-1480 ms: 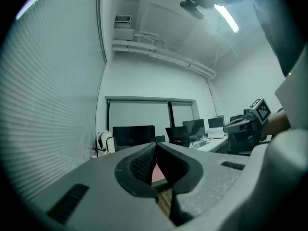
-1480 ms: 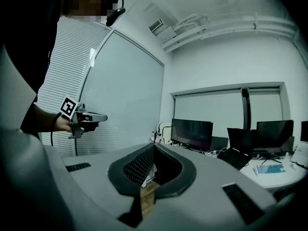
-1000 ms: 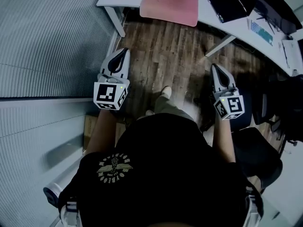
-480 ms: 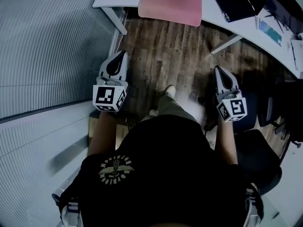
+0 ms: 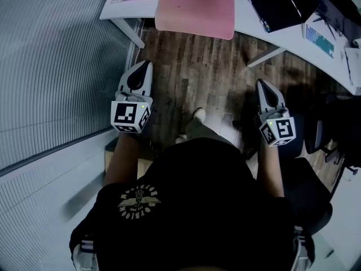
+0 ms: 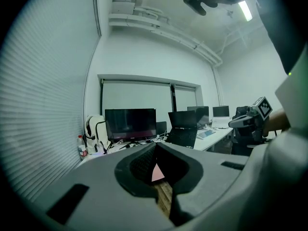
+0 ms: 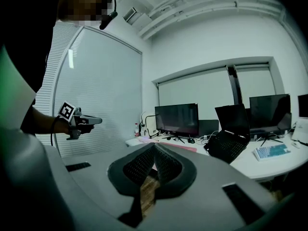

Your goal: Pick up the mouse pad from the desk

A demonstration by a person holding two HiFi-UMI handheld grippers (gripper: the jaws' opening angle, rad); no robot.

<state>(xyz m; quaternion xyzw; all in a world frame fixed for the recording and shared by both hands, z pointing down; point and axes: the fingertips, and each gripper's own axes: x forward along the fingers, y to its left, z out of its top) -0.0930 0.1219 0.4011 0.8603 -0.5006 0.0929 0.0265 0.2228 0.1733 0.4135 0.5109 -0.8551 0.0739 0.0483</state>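
A pink mouse pad (image 5: pixel 195 9) lies flat at the front edge of the white desk (image 5: pixel 254 17), ahead of me and between both hands; a sliver of the mouse pad (image 6: pixel 157 172) shows between the jaws in the left gripper view. My left gripper (image 5: pixel 147 64) is shut and empty, held over the wooden floor well short of the desk. My right gripper (image 5: pixel 262 83) is shut and empty too, also over the floor, below the desk's right part. Each gripper points level toward the desk. In the right gripper view the mouse pad (image 7: pixel 179 147) is a thin pink strip on the desk.
A black laptop (image 5: pixel 280 1) sits right of the pad, a keyboard (image 5: pixel 319 38) further right. Monitors (image 6: pixel 130 123) stand at the desk's back, a white backpack (image 6: pixel 97 133) and a bottle (image 6: pixel 82 145) at its left end. A blind-covered glass wall (image 5: pixel 51 66) runs along my left; a dark chair (image 5: pixel 304 191) is at my right.
Both grippers have moved forward toward the desk with me; the pink pad now appears larger and nearer in the head view. The jaws stayed shut.
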